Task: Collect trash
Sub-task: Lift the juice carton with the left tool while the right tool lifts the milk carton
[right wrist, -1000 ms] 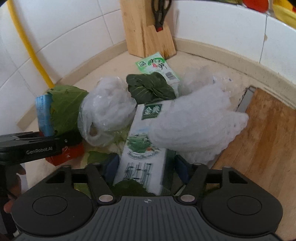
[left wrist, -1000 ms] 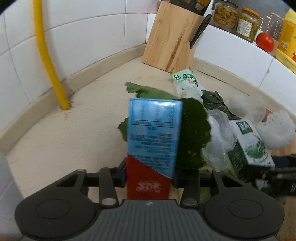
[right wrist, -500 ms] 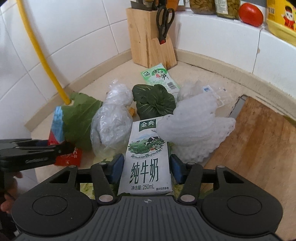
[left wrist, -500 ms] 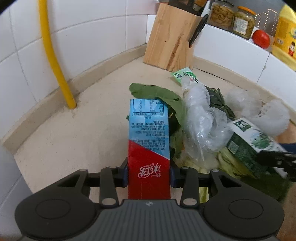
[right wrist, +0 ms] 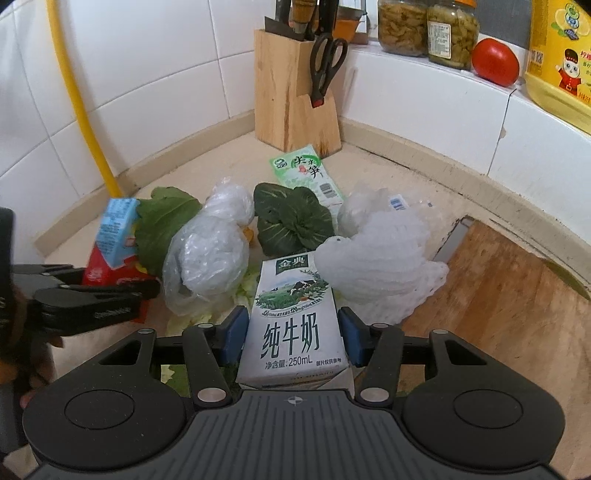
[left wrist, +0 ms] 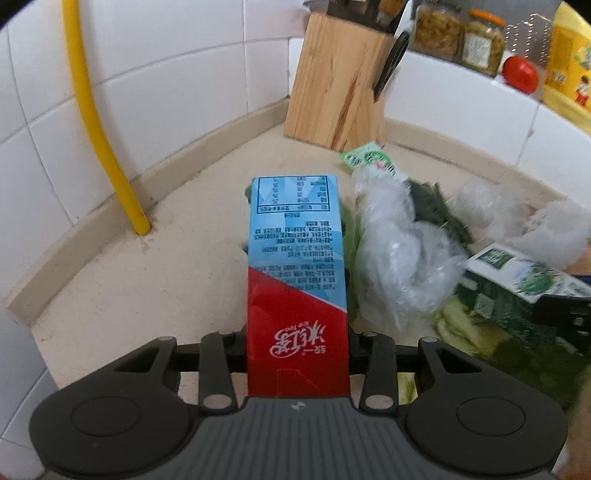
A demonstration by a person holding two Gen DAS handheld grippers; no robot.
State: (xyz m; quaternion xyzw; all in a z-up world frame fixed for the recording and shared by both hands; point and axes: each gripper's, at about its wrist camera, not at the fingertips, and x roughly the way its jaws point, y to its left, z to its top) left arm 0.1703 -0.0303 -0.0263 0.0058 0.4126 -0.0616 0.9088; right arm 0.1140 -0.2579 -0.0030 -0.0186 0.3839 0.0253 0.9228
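Note:
My left gripper (left wrist: 297,352) is shut on a red and blue iced tea carton (left wrist: 295,273), held lifted above the beige counter; from the right wrist view the same carton (right wrist: 112,240) and the left gripper (right wrist: 110,291) show at the left. A white and green milk carton (right wrist: 293,325) sits between the blue pads of my right gripper (right wrist: 291,338), which is shut on it; it shows again at the right edge as the milk carton (left wrist: 517,280). Left on the counter are a crumpled clear plastic bag (right wrist: 208,251), dark green leaves (right wrist: 291,221), white foam netting (right wrist: 376,269) and a green snack wrapper (right wrist: 310,177).
A wooden knife block (right wrist: 295,107) with scissors stands in the corner. A yellow pipe (right wrist: 79,107) runs down the tiled wall. A wooden cutting board (right wrist: 517,317) lies at the right. Jars (right wrist: 424,29), a tomato (right wrist: 495,61) and a yellow bottle (right wrist: 561,59) stand on the ledge.
Both cartons have come up off the pile with their grippers. The right gripper closed on the milk carton and rose, so the ledge with the jars came into view.

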